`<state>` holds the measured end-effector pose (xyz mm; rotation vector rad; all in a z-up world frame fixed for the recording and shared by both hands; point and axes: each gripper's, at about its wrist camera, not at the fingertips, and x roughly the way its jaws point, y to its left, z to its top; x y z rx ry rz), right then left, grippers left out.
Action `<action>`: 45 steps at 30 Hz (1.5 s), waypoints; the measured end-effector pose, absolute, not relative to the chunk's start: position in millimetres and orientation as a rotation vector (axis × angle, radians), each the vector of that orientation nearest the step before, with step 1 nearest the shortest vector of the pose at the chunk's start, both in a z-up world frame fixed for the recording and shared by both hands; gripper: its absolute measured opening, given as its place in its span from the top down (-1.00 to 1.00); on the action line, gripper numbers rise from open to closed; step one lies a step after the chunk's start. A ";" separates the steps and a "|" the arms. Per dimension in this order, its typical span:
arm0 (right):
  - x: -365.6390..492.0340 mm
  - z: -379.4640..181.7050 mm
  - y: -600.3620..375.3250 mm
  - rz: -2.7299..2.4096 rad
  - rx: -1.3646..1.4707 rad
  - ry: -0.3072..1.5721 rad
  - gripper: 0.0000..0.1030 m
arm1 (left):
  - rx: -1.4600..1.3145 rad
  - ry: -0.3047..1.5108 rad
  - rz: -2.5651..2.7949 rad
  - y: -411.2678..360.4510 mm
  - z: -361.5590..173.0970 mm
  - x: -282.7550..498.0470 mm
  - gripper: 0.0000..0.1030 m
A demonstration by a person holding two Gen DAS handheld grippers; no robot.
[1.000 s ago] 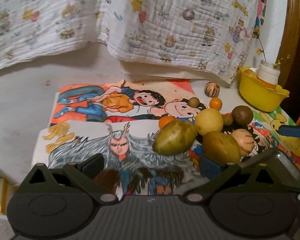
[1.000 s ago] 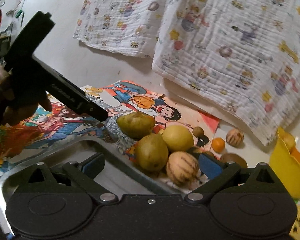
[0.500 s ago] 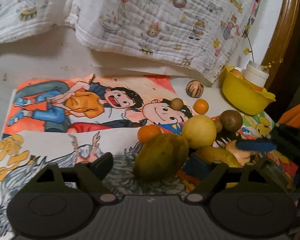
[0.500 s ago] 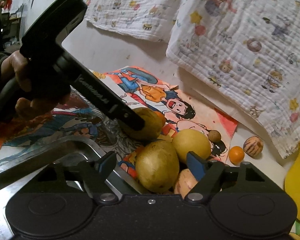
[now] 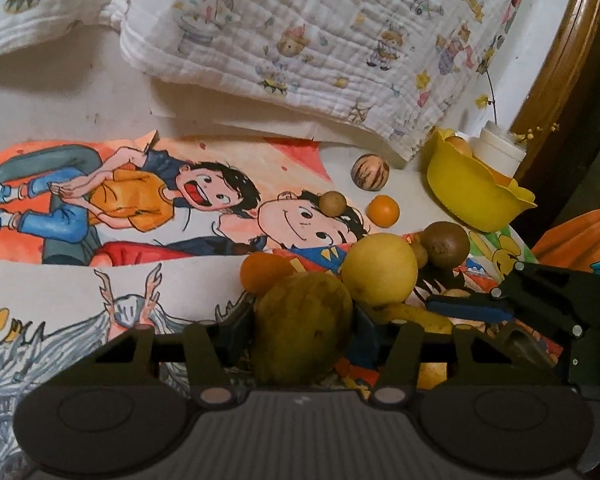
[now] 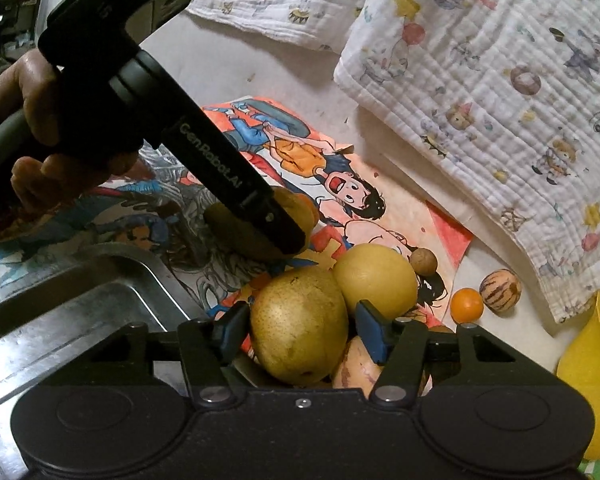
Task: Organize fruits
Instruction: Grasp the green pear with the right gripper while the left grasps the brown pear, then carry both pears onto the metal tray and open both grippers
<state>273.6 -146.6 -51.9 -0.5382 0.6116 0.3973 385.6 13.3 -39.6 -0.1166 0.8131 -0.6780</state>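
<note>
Left wrist: left tongs (image 5: pixel 304 334) clamp greenish pear (image 5: pixel 303 326); right tongs (image 6: pixel 298 326) straddle yellow pear (image 6: pixel 299 326) — contact unclear — likely bound for steel tray (image 6: pixel 80 320).

Left gripper (image 6: pixel 284 236) crossing ahead-left of right gripper (image 6: pixel 300 332), blocking that side. Yellow round fruit (image 6: pixel 376 280) crowding just ahead. Metal tray (image 6: pixel 80 312) lying open at left. Yellow bowl (image 6: pixel 592 364) bounding far right.
</note>
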 end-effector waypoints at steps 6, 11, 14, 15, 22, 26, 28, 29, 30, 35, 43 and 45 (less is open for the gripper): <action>276.2 -54.1 -143.4 0.398 -0.570 0.633 -0.09 | -0.141 0.834 -0.672 13.9 -41.8 389.8 -0.12; 274.6 -53.6 -143.9 0.389 -0.566 0.626 -0.08 | -0.170 0.838 -0.661 16.4 -43.1 390.6 -0.11; 271.2 -54.5 -144.9 0.378 -0.567 0.599 -0.07 | -0.161 0.829 -0.636 14.8 -41.4 385.8 -0.11; 268.8 -55.1 -145.0 0.371 -0.573 0.584 -0.07 | -0.155 0.825 -0.630 14.4 -40.6 383.3 -0.11; 246.1 -47.0 -147.8 0.363 -0.599 0.497 -0.07 | -0.153 0.796 -0.609 16.2 -27.7 362.5 -0.10; 231.1 -37.4 -151.5 0.368 -0.570 0.478 -0.07 | -0.147 0.781 -0.594 17.3 -18.4 345.3 -0.10; 221.1 -32.6 -153.2 0.373 -0.558 0.471 -0.07 | -0.151 0.779 -0.585 18.3 -14.7 335.4 -0.10; 215.5 -30.4 -154.1 0.377 -0.552 0.470 -0.07 | -0.152 0.777 -0.581 19.4 -13.3 330.1 -0.10; 209.4 -28.6 -155.1 0.380 -0.545 0.469 -0.07 | -0.153 0.775 -0.577 20.0 -11.6 324.2 -0.10; 177.8 -22.2 -162.6 0.386 -0.503 0.474 -0.07 | -0.155 0.759 -0.572 23.0 -4.4 293.2 -0.10; 128.0 -15.3 -172.5 0.385 -0.408 0.494 -0.07 | -0.150 0.737 -0.596 21.9 0.4 236.6 -0.10; 118.4 -15.9 -173.9 0.388 -0.375 0.509 -0.07 | -0.146 0.732 -0.606 20.7 0.5 222.1 -0.10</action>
